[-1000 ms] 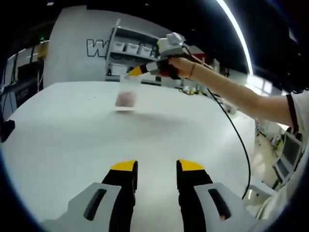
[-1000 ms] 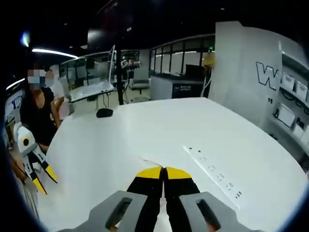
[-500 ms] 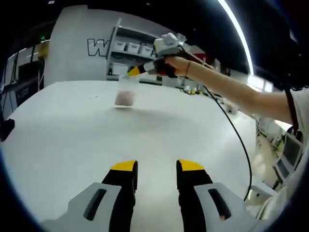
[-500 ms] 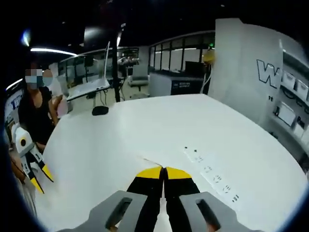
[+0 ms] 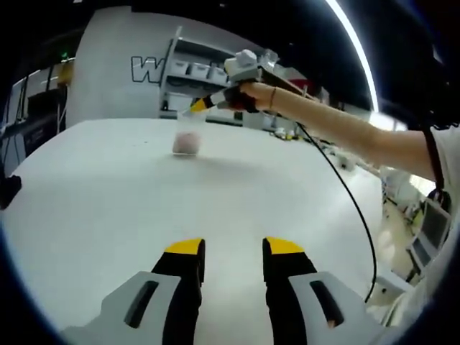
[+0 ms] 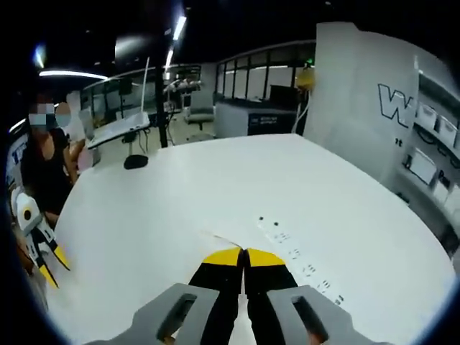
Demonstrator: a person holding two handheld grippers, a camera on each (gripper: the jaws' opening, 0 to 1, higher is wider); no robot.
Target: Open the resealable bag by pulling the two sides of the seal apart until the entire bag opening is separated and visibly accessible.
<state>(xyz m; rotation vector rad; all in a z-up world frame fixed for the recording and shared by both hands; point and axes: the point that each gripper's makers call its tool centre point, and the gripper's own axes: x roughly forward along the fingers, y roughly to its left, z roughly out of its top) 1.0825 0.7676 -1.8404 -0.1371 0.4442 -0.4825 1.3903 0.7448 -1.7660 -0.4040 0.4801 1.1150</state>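
The resealable bag is clear with a pinkish lump in its bottom. In the left gripper view it hangs just over the far part of the white table. My right gripper is shut on its top edge, held by a person's outstretched arm. In the right gripper view the right gripper has its jaws pressed together, and a thin clear strip of the bag sticks out from them. My left gripper stands open low over the near table, well short of the bag. It shows again as the left gripper at the edge.
A white power strip lies flat on the table, right of the right gripper's jaws. A small black object sits at the table's far edge. A cable trails from the right gripper. A seated person is on the left. Shelves stand behind.
The right gripper has carried the bag slightly up and away in the left gripper view, and its own view has swung a little. The left gripper has stayed still and open.
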